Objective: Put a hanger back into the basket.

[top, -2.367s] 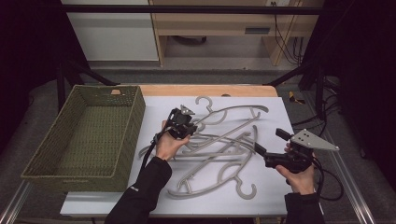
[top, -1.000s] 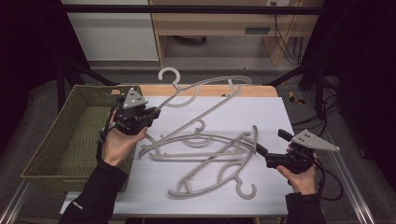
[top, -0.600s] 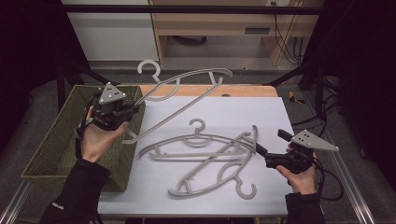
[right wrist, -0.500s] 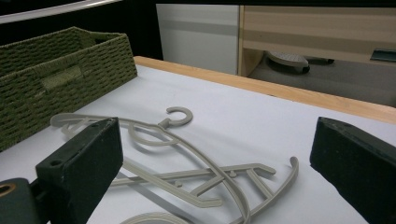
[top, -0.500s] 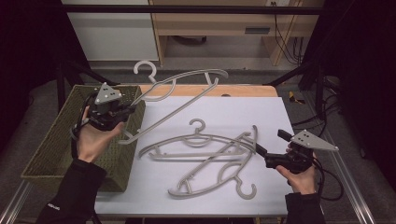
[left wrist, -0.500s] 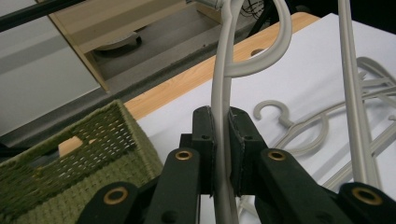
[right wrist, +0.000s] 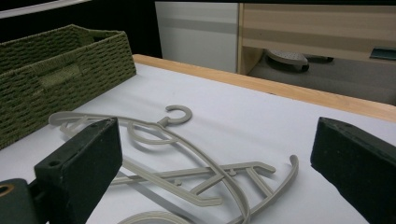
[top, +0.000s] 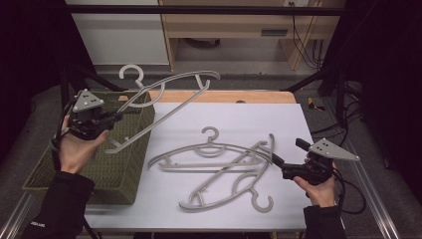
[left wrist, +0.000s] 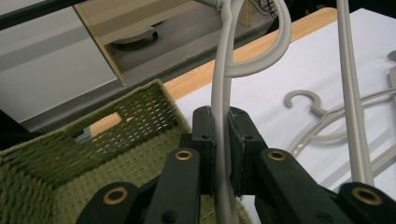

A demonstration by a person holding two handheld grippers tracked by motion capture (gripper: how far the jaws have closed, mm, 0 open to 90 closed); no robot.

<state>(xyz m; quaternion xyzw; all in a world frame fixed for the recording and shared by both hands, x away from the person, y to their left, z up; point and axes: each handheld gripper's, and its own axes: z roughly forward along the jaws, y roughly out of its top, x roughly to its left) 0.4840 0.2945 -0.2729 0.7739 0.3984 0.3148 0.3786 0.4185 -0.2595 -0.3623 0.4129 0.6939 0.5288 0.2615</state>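
Note:
My left gripper (top: 112, 118) is shut on a grey plastic hanger (top: 169, 94) and holds it in the air over the green woven basket (top: 114, 169), its hook pointing up and away. In the left gripper view the pads (left wrist: 206, 135) pinch the hanger's bar (left wrist: 219, 88) with my left gripper (left wrist: 221, 126) above the basket's corner (left wrist: 140, 112). Two more grey hangers (top: 214, 149) lie crossed on the white table (top: 239, 117). My right gripper (top: 288, 152) rests open at the table's right, beside them. Between its wide jaws (right wrist: 217, 140) I see a hanger (right wrist: 173, 116).
The basket stands at the table's left edge, its wall (right wrist: 60, 70) showing in the right gripper view. A wooden strip (top: 224, 96) borders the far edge. Black frame bars and cables stand beyond the right side.
My left hand has carried the hanger leftward from the table's edge to above the basket. The right hand and the two lying hangers have stayed still.

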